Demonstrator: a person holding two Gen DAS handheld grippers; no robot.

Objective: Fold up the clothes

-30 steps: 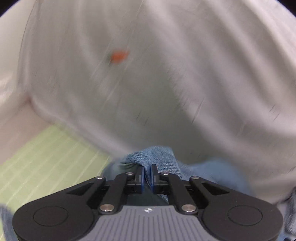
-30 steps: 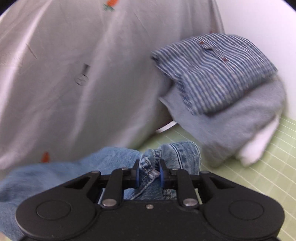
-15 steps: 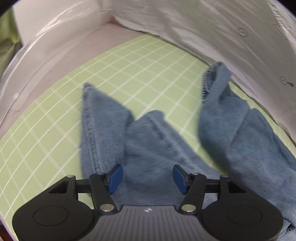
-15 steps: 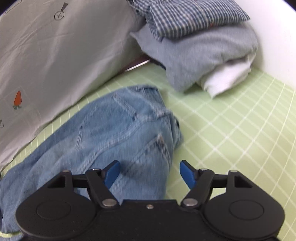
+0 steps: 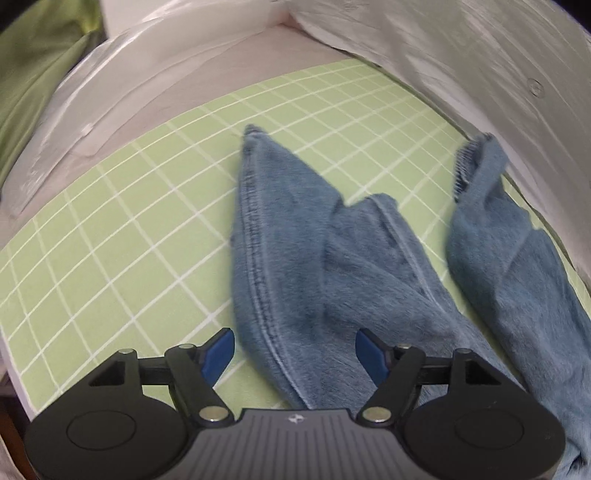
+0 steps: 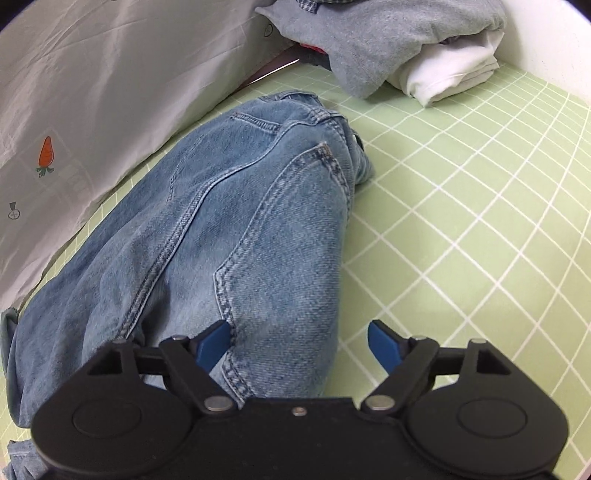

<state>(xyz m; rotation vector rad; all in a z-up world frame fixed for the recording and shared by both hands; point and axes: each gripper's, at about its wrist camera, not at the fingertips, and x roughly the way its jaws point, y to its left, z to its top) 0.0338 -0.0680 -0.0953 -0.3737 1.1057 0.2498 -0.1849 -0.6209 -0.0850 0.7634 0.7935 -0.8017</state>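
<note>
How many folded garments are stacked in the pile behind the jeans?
3 visible: a checked one on top, mostly cropped, a grey one beneath, a white one at the bottom. More may be hidden.

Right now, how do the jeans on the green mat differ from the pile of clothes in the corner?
The jeans lie spread and rumpled, unfolded, across the green mat; the pile of clothes is folded and stacked. The jeans are one blue denim garment; the pile holds a grey and a white piece, with a checked one on top. The jeans lie right under the right tool; the pile sits farther off. Both rest on the mat.
</note>
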